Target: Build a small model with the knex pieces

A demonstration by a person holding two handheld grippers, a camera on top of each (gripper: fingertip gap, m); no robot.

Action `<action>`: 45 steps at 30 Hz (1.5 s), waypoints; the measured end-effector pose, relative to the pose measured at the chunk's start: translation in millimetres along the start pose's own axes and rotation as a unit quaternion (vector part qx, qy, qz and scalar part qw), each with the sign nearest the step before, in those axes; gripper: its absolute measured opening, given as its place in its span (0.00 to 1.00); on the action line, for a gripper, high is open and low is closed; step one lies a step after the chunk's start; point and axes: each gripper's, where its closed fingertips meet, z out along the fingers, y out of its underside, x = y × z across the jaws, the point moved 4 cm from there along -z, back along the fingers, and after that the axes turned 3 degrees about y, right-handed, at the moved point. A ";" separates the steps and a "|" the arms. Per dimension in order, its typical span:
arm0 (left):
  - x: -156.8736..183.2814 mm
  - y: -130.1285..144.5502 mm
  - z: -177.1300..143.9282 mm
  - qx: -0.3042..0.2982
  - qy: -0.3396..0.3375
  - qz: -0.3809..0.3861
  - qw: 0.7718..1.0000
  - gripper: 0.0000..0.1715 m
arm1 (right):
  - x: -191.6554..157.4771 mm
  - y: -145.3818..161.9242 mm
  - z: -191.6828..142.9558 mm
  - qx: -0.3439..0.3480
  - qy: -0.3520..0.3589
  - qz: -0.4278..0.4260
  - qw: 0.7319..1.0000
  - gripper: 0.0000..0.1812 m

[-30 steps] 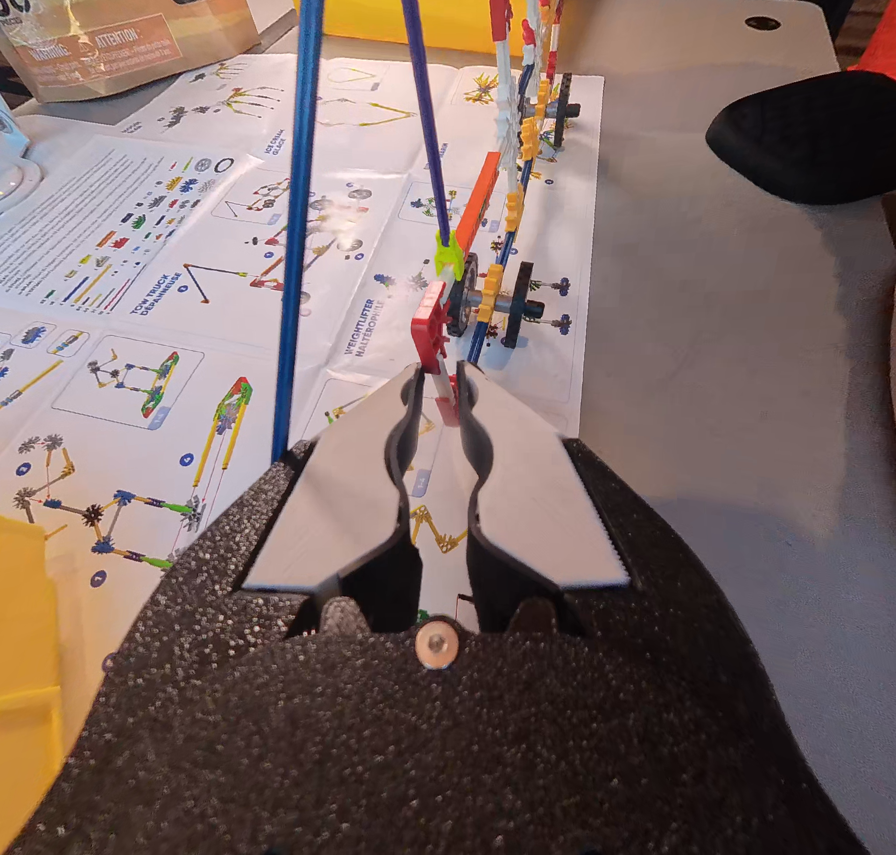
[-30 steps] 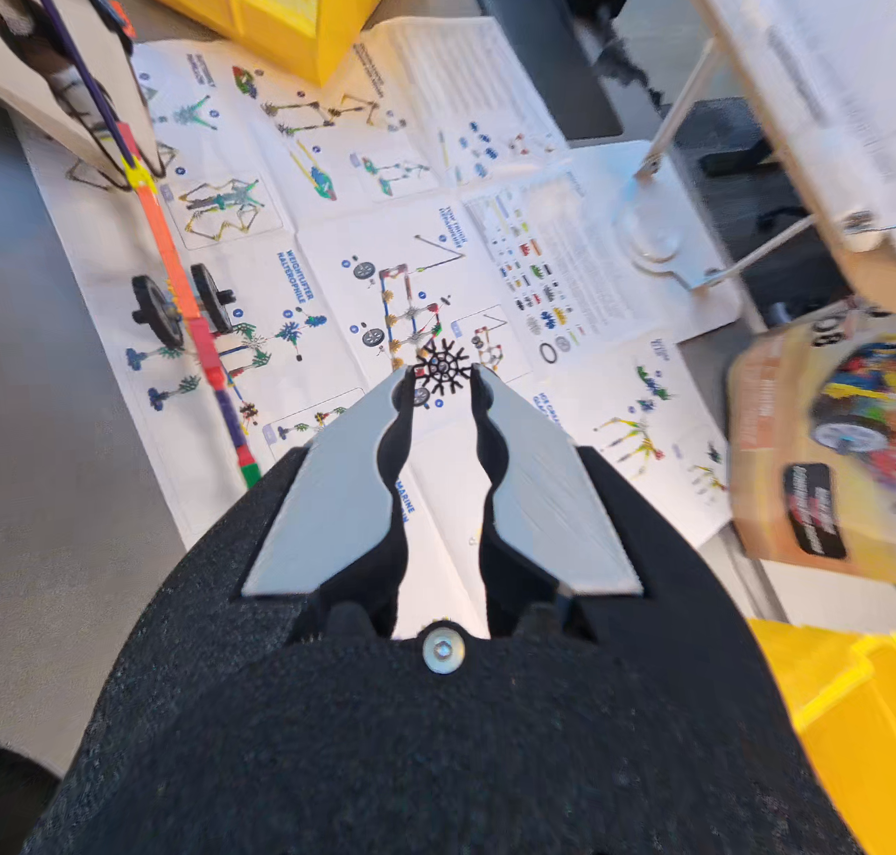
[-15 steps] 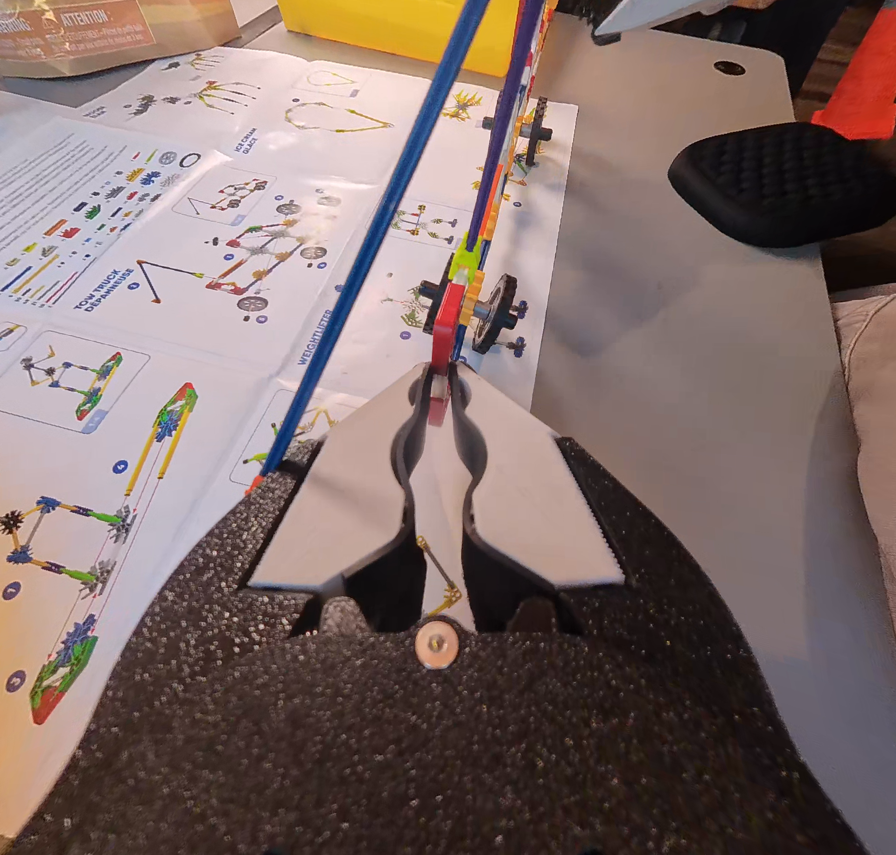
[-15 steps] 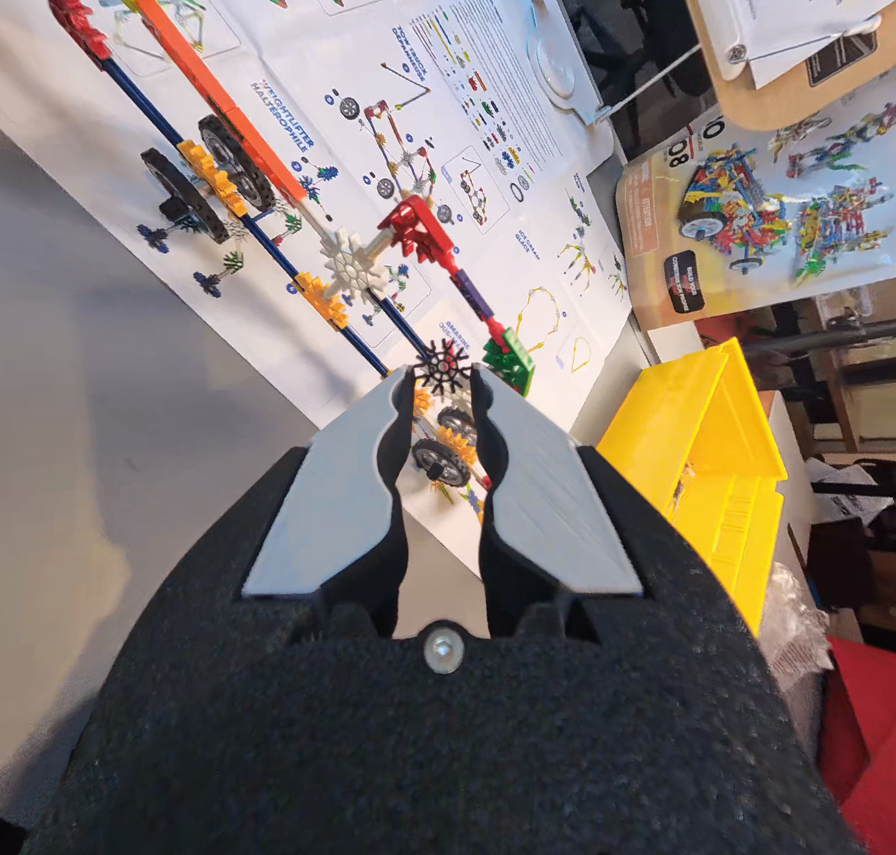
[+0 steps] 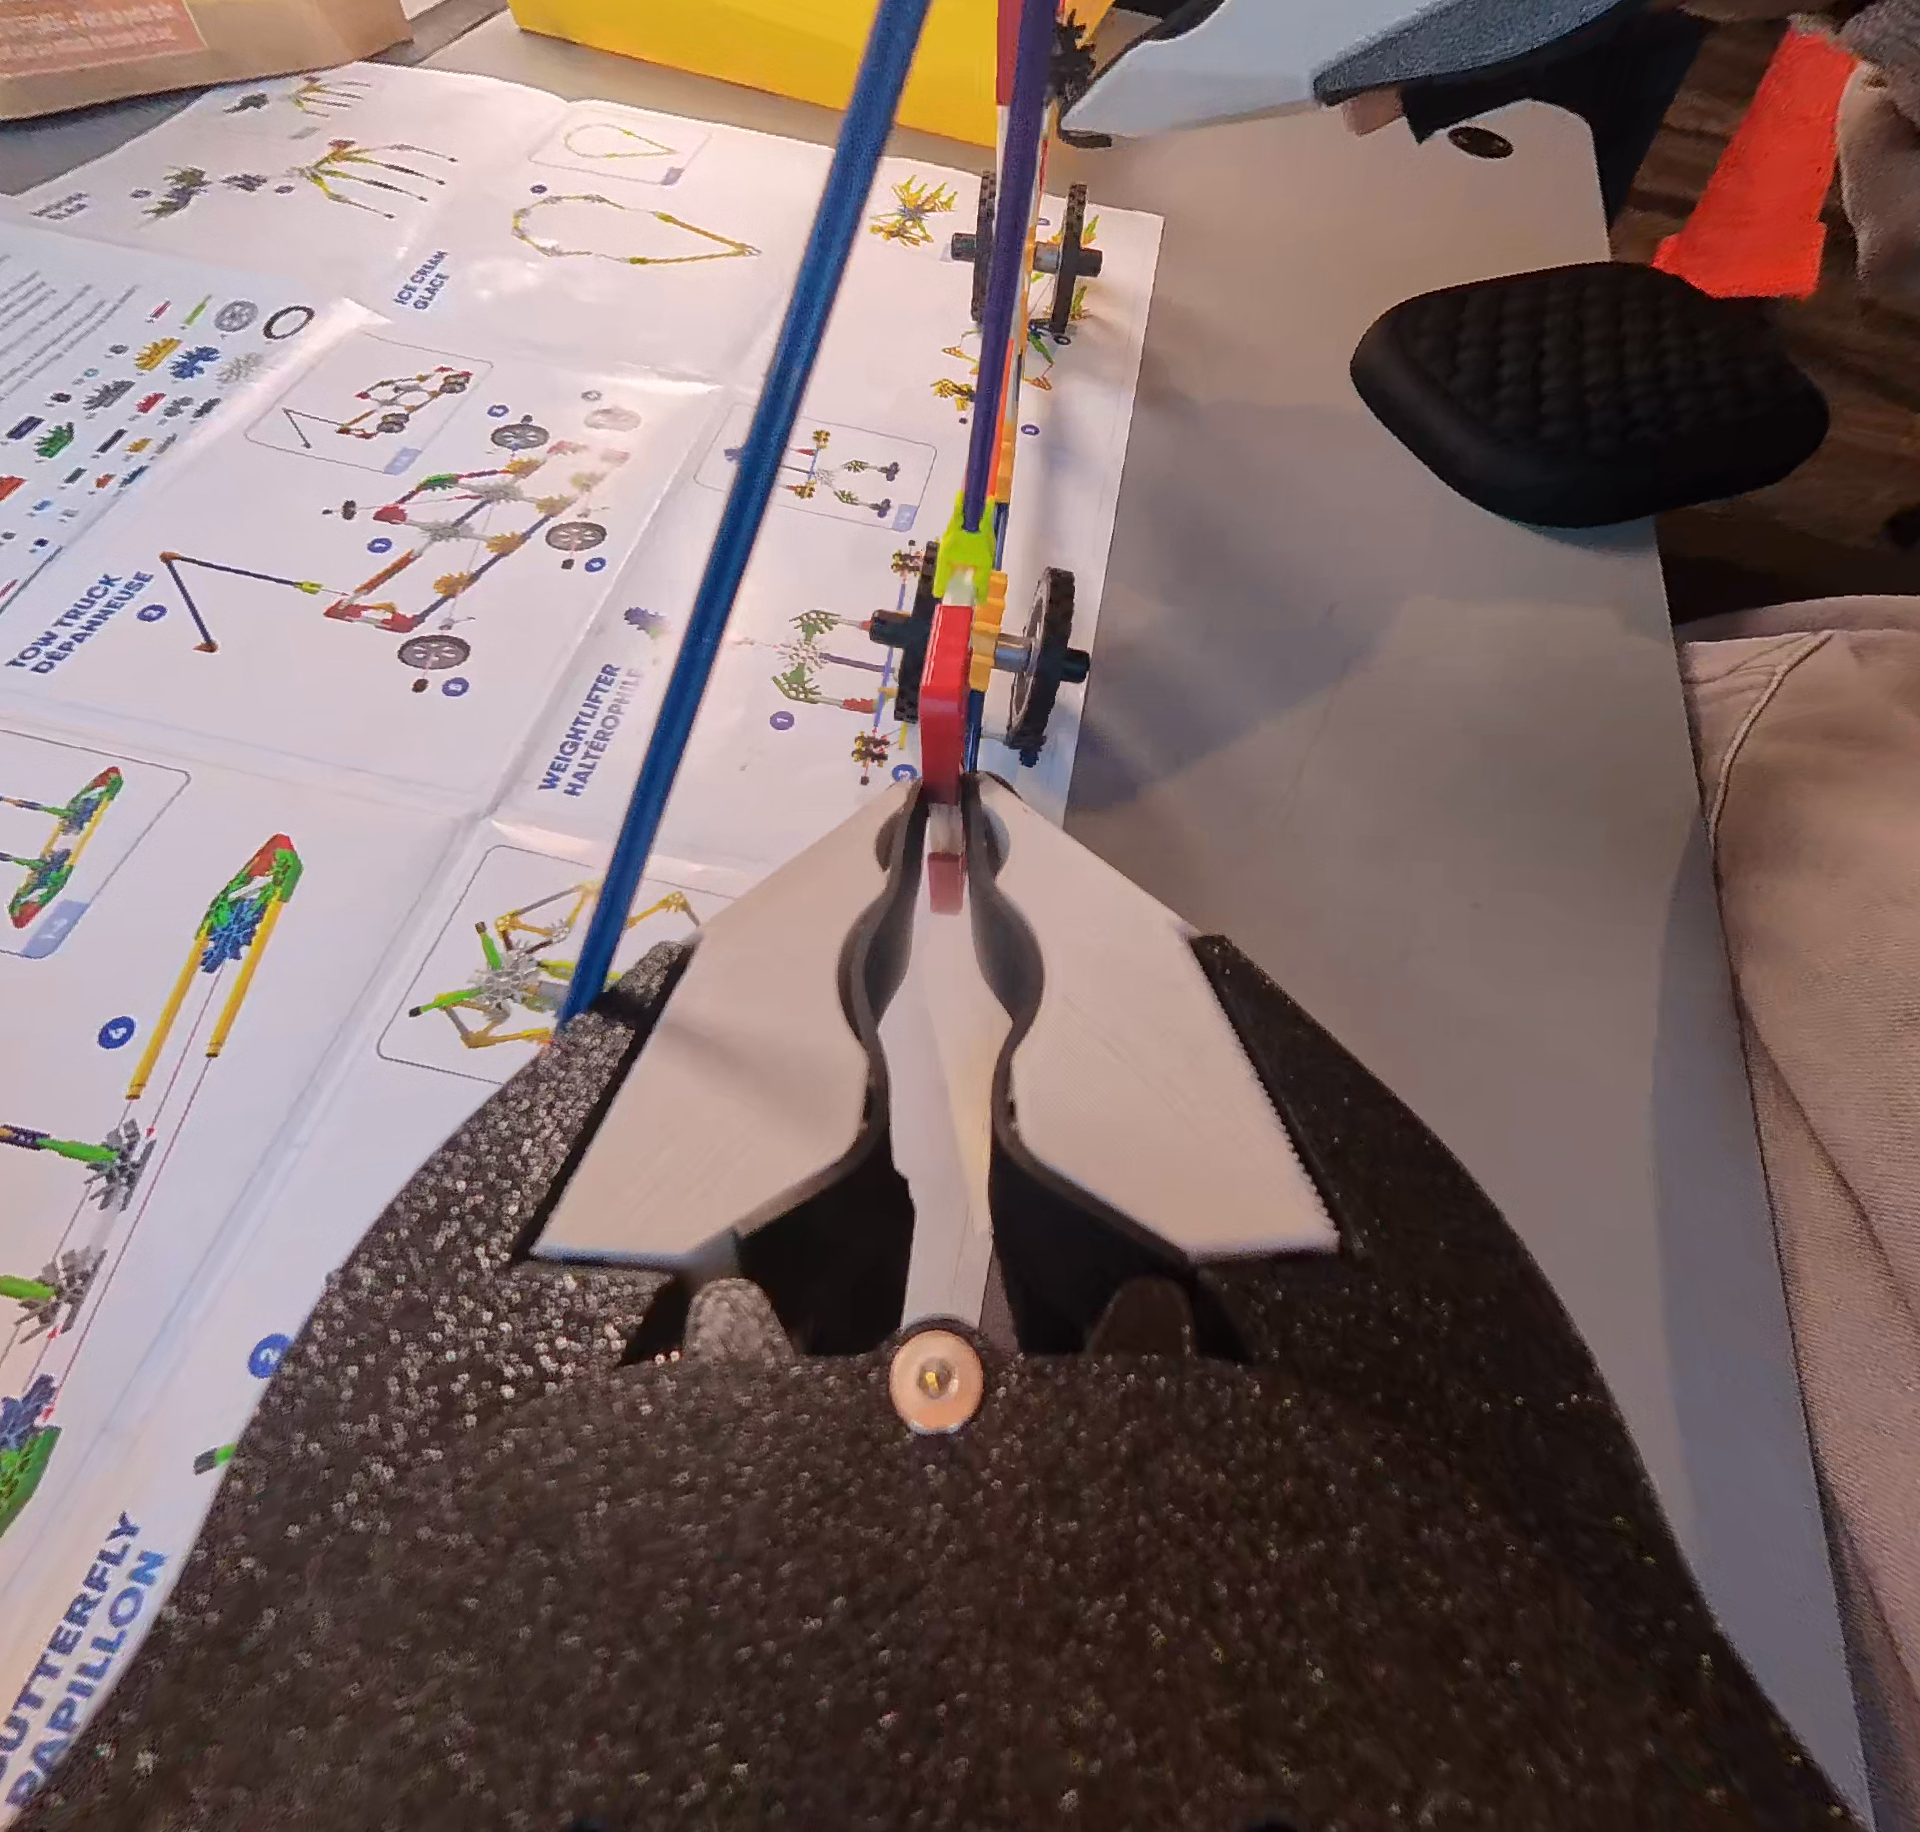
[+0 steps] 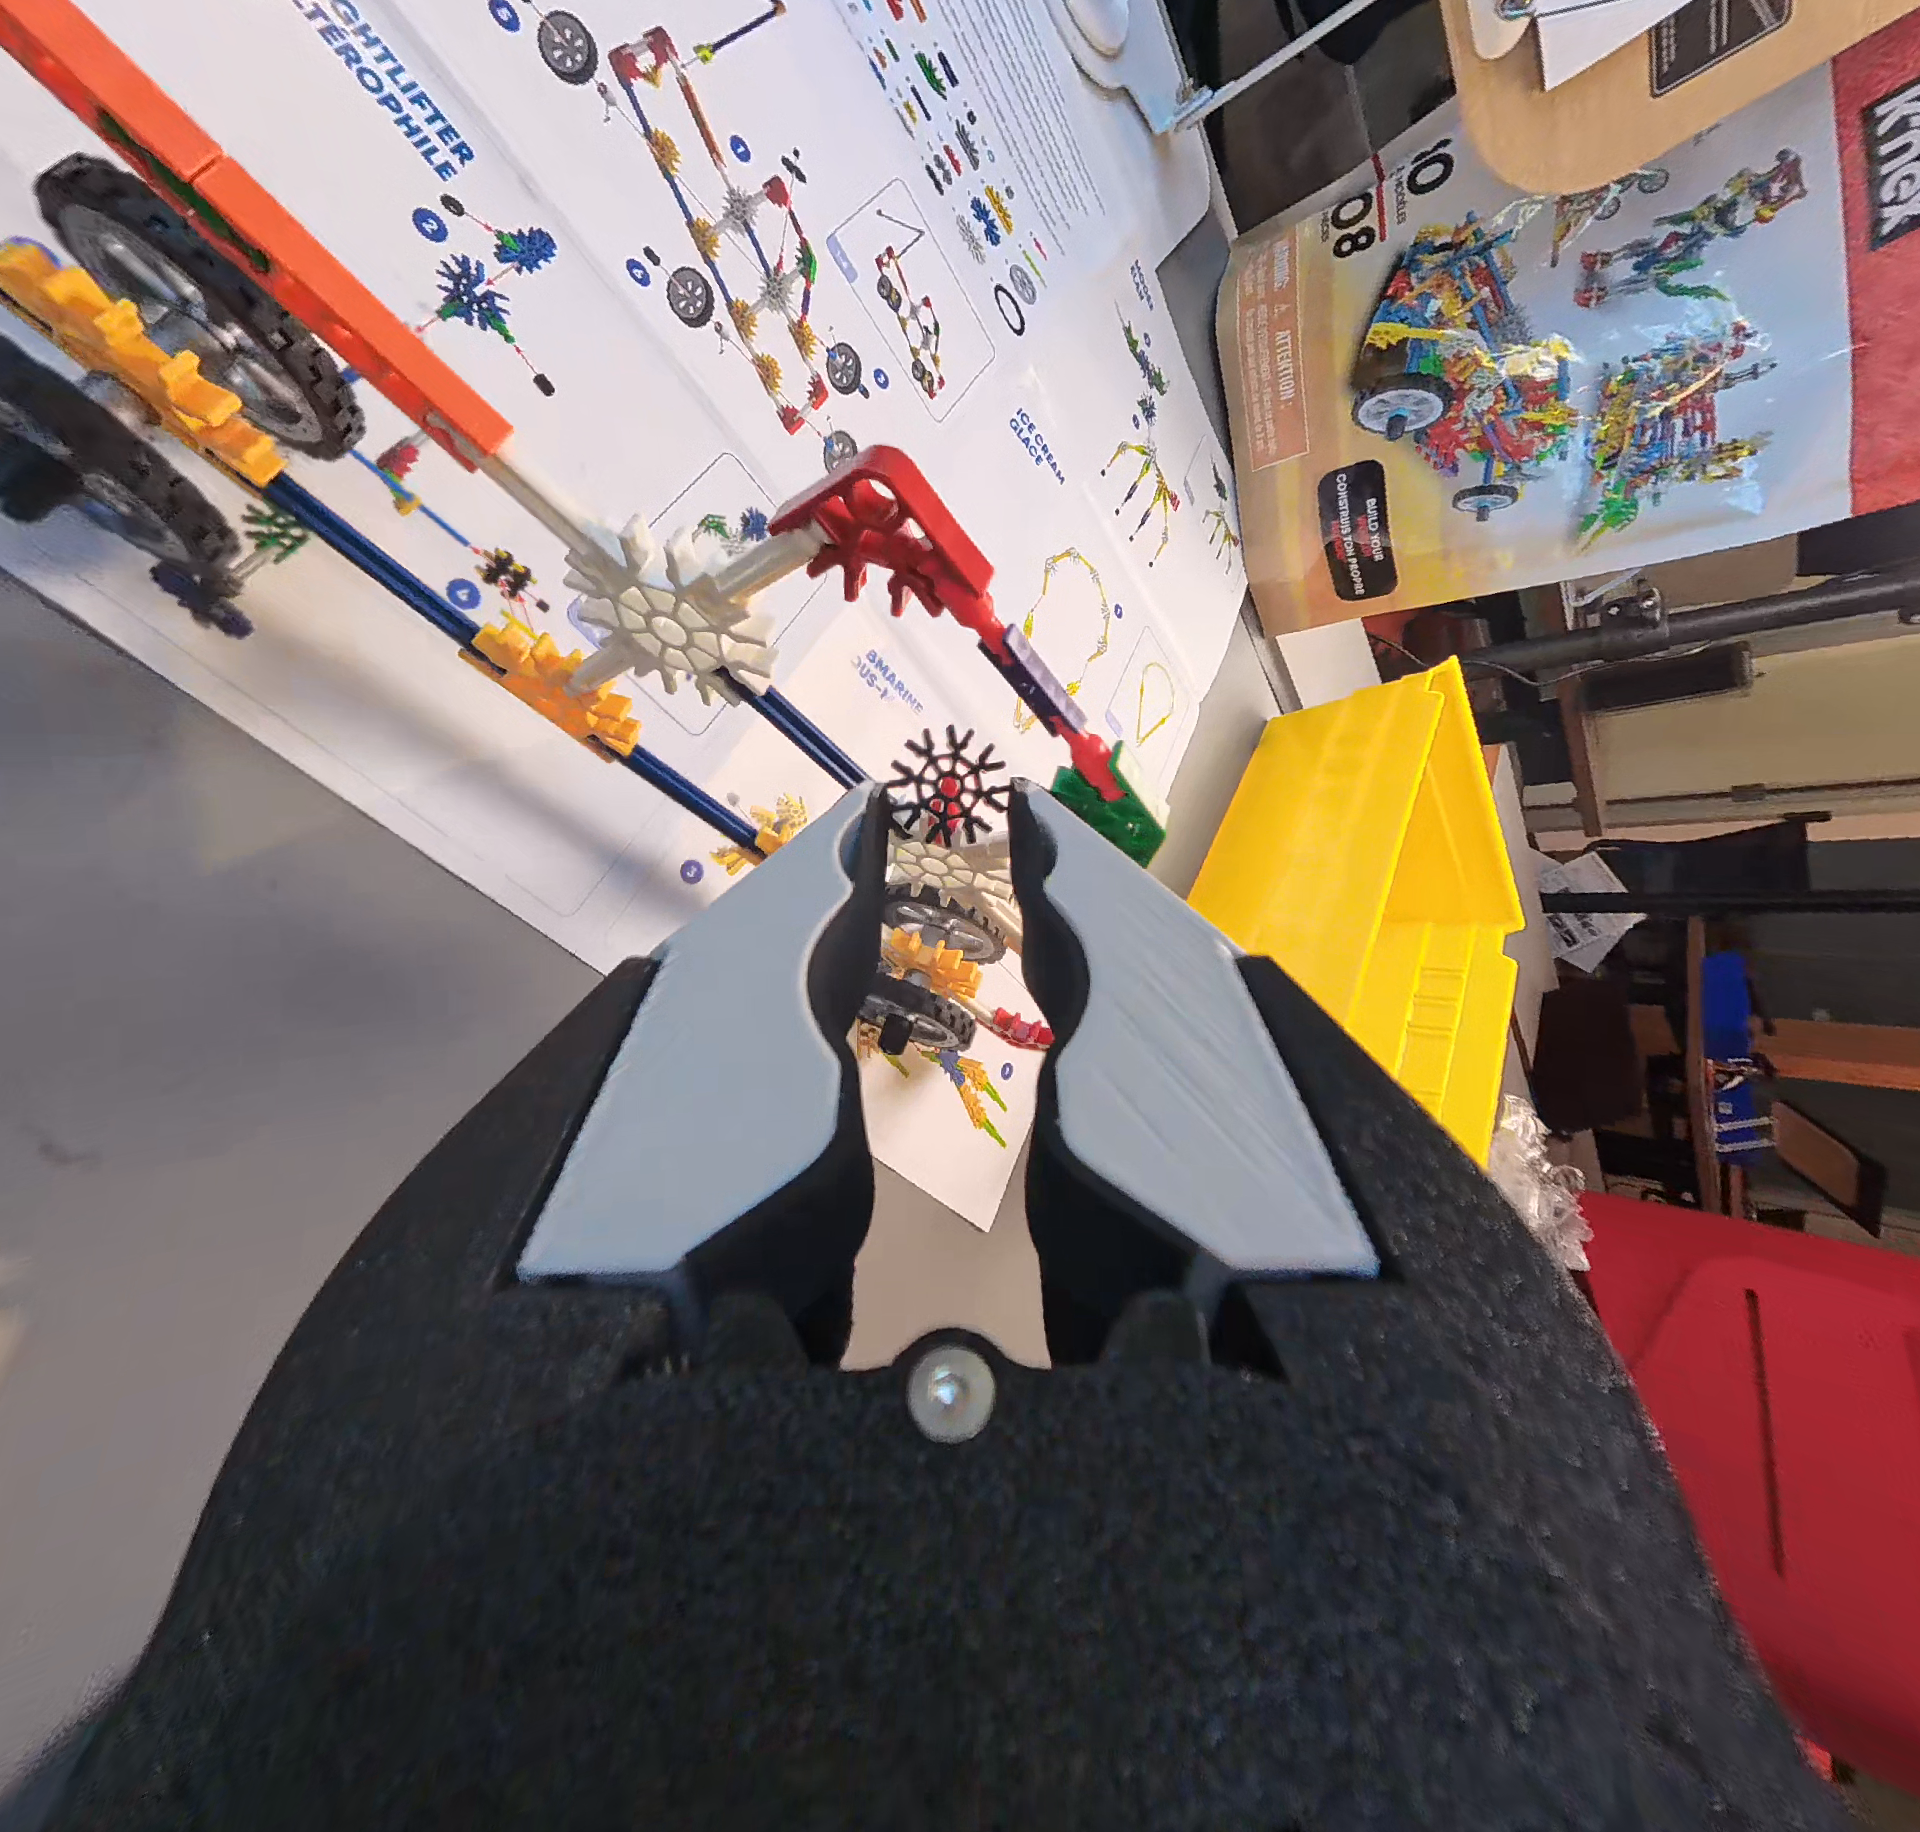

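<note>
My left gripper (image 5: 943,795) is shut on the near end of a rod-and-connector toy model, just behind its red connector (image 5: 945,681). The model runs away from me over the instruction sheet (image 5: 416,535), with black wheels (image 5: 1039,660) and a long blue rod (image 5: 769,452). My right gripper (image 6: 948,795) is shut on a black snowflake connector (image 6: 948,783). It holds this close to the model's far end, next to a green connector (image 6: 1107,806), below a red connector (image 6: 883,525) and a white snowflake connector (image 6: 670,624). The right gripper also shows in the left wrist view (image 5: 1226,68).
A yellow bin (image 5: 748,6) stands behind the sheet and also shows in the right wrist view (image 6: 1371,868). A cardboard toy box (image 6: 1558,359) stands at the back. A black padded armrest (image 5: 1590,390) is off the grey table's right edge. A red object (image 6: 1766,1419) lies low right. My right fingertips sit around 20 cm from my left ones.
My right gripper has carried the black connector from over the sheet up to the model's far end. My left gripper has kept its hold and the model now lines up straight ahead.
</note>
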 end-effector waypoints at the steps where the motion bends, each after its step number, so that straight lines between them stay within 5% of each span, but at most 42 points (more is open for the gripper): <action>1: 1.3 -0.1 0.3 0.000 0.002 -0.001 1.000 0.02 | 0.2 0.0 0.4 -0.001 0.003 0.003 1.000 0.11; 45: 45.1 -1.0 14.0 -0.015 0.042 0.047 0.998 0.02 | -0.1 10.1 5.1 -0.117 0.042 -0.025 0.992 0.12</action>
